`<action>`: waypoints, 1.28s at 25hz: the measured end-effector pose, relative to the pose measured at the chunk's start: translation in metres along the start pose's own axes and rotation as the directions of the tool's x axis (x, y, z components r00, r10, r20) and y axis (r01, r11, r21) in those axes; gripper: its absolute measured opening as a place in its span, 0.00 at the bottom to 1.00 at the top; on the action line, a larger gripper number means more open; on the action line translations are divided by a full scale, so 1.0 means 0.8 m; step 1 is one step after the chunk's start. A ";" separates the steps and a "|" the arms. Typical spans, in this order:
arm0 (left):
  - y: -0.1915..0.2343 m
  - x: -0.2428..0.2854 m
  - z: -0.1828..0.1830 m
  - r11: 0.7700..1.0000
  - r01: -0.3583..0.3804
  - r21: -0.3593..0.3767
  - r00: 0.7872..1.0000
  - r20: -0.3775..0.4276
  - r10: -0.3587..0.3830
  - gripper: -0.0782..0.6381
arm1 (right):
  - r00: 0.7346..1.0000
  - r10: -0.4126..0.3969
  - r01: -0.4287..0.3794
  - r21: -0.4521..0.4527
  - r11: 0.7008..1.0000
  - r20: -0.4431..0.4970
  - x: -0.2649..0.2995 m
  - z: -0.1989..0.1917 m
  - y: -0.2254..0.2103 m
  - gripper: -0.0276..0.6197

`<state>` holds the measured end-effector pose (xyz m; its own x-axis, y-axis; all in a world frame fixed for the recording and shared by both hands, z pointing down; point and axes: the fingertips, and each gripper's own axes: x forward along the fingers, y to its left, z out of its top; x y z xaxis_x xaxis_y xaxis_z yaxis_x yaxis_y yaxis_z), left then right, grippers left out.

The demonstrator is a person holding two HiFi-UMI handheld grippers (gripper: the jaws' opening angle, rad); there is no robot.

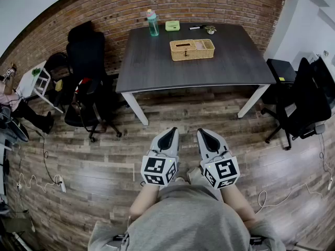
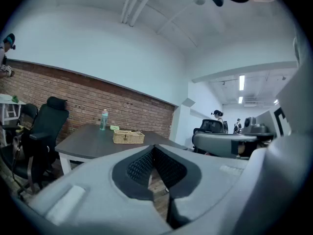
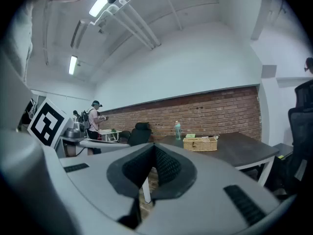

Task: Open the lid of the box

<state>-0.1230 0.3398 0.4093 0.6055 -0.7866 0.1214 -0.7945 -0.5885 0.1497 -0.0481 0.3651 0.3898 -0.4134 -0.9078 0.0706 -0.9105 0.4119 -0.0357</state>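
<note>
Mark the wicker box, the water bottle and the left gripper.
wicker box [image 1: 192, 49], head view, middle of its top.
water bottle [image 1: 153, 25], head view, its teal body.
left gripper [image 1: 171, 133], head view, tip of its shut jaws.

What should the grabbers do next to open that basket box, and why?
Probably step closer to the table first. The wicker box sits toward its far side, well ahead of the left gripper and right gripper. Both are shut and empty, so neither looks able to reach the box yet.
</note>
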 end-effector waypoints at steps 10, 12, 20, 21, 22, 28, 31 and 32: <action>0.002 -0.005 -0.002 1.000 0.000 0.002 1.000 -0.007 0.000 0.13 | 1.000 -0.003 0.003 -0.001 1.000 0.000 -0.003 -0.004 0.006 0.04; 0.002 -0.005 -0.002 1.000 0.003 0.002 1.000 -0.007 -0.003 0.13 | 1.000 -0.003 0.003 -0.001 1.000 -0.001 -0.003 -0.004 0.007 0.04; -0.002 -0.001 0.001 1.000 0.025 -0.001 1.000 0.002 -0.025 0.13 | 1.000 -0.006 0.007 0.058 0.998 -0.012 -0.003 -0.010 -0.002 0.05; -0.002 -0.002 0.001 1.000 0.025 0.004 1.000 0.003 -0.025 0.13 | 1.000 -0.012 0.013 0.059 0.998 -0.015 -0.003 -0.011 -0.003 0.05; -0.002 -0.003 0.001 1.000 0.021 0.008 1.000 0.002 -0.021 0.14 | 1.000 -0.015 0.016 0.060 0.998 -0.016 -0.002 -0.013 -0.004 0.05; 0.017 -0.009 -0.012 1.000 -0.011 -0.005 1.000 -0.029 0.010 0.14 | 0.999 0.013 -0.010 0.058 0.998 -0.044 0.008 -0.021 0.007 0.11; 0.028 -0.006 -0.008 1.000 -0.018 -0.023 1.000 -0.022 0.018 0.14 | 0.999 0.010 -0.007 0.053 0.999 -0.047 0.017 -0.018 0.006 0.16; 0.031 -0.004 -0.006 1.000 -0.019 -0.025 1.000 -0.021 0.018 0.14 | 0.999 0.005 -0.002 0.054 0.999 -0.046 0.019 -0.016 0.003 0.18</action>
<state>-0.1442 0.3283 0.4176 0.5919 -0.7929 0.1447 -0.8042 -0.5690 0.1718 -0.0569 0.3534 0.4040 -0.4174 -0.9013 0.1160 -0.9081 0.4090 -0.0898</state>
